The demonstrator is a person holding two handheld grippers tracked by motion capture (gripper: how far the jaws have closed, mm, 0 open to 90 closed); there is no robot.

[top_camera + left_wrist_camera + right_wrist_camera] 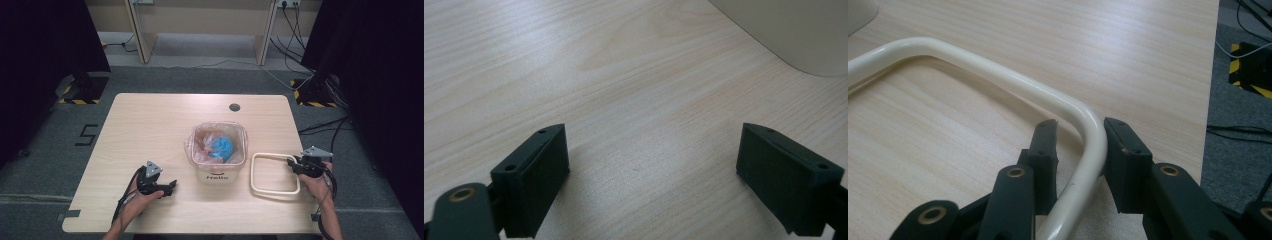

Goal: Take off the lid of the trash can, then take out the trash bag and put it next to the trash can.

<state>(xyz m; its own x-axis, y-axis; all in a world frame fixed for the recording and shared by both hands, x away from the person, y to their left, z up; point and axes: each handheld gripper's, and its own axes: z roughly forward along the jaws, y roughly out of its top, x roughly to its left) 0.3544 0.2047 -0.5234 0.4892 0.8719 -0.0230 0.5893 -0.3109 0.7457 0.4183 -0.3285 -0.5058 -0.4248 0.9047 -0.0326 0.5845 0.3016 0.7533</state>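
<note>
A cream bin [218, 170] lined with a clear plastic bag stands mid-table, with a blue crumpled thing [223, 147] inside. To its right a cream rounded-square ring [275, 192] lies flat on the table. My right gripper [296, 163] sits at the ring's far right corner. In the right gripper view its jaws [1080, 122] straddle the ring [973, 57]: the right jaw touches the tube and a narrow gap shows at the left jaw. My left gripper [172, 186] rests left of the bin, wide open [654, 145] over bare wood.
The bin's wall [794, 30] shows at the top right of the left gripper view. The table's right edge [1210, 100] runs close beside my right gripper, with grey floor and cables beyond. A round cable hole [234, 107] sits at the table's back.
</note>
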